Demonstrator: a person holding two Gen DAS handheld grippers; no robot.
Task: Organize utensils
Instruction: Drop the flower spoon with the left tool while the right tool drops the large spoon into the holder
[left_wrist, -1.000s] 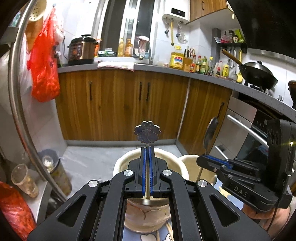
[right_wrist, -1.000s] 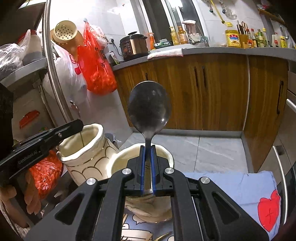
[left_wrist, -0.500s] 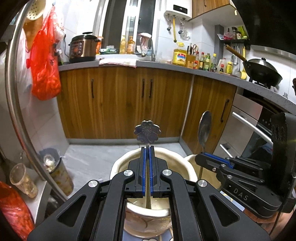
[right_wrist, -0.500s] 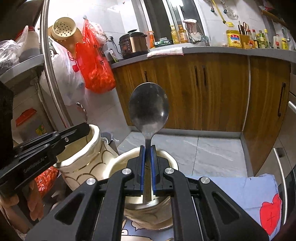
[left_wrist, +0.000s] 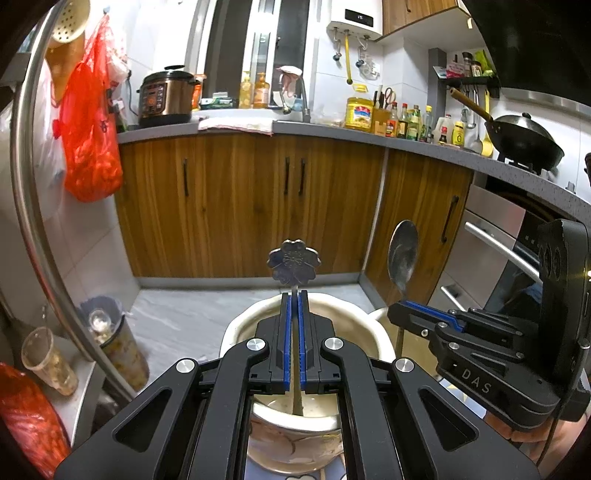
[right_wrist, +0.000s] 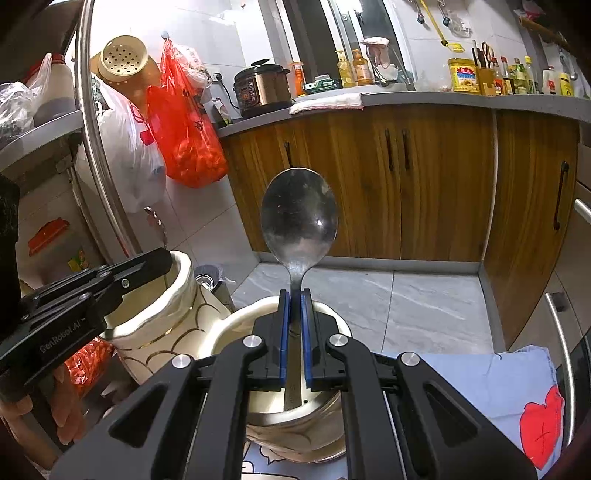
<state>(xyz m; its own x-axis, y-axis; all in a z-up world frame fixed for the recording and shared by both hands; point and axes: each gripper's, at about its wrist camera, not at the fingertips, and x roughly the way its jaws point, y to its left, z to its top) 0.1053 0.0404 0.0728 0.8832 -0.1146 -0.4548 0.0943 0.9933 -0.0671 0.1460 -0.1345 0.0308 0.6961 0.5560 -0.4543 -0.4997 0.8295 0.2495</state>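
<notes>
My left gripper (left_wrist: 294, 295) is shut on a thin metal utensil with a flower-shaped end (left_wrist: 294, 263). Its stem runs down between the blue pads into a cream ceramic holder (left_wrist: 240, 332) right under the fingers. My right gripper (right_wrist: 294, 293) is shut on the neck of a large steel spoon (right_wrist: 299, 214), bowl up, handle reaching down into a second cream holder (right_wrist: 229, 328). In the left wrist view the right gripper (left_wrist: 402, 308) and its spoon (left_wrist: 402, 254) stand just to the right. In the right wrist view the left gripper (right_wrist: 159, 258) hovers over the gold-lined holder (right_wrist: 184, 314).
Both holders stand on a light blue cloth with a red heart (right_wrist: 517, 380). Wooden cabinets (left_wrist: 240, 203) and a grey counter with a rice cooker (left_wrist: 166, 96) lie ahead. A red bag (left_wrist: 88, 140) hangs at left beside a steel rack pole (right_wrist: 96, 129). A wok (left_wrist: 524, 136) sits at right.
Both grippers have sunk a little, so the holders sit closer under the fingers and the utensils' lower ends reach deeper into them. Both grips are unchanged.
</notes>
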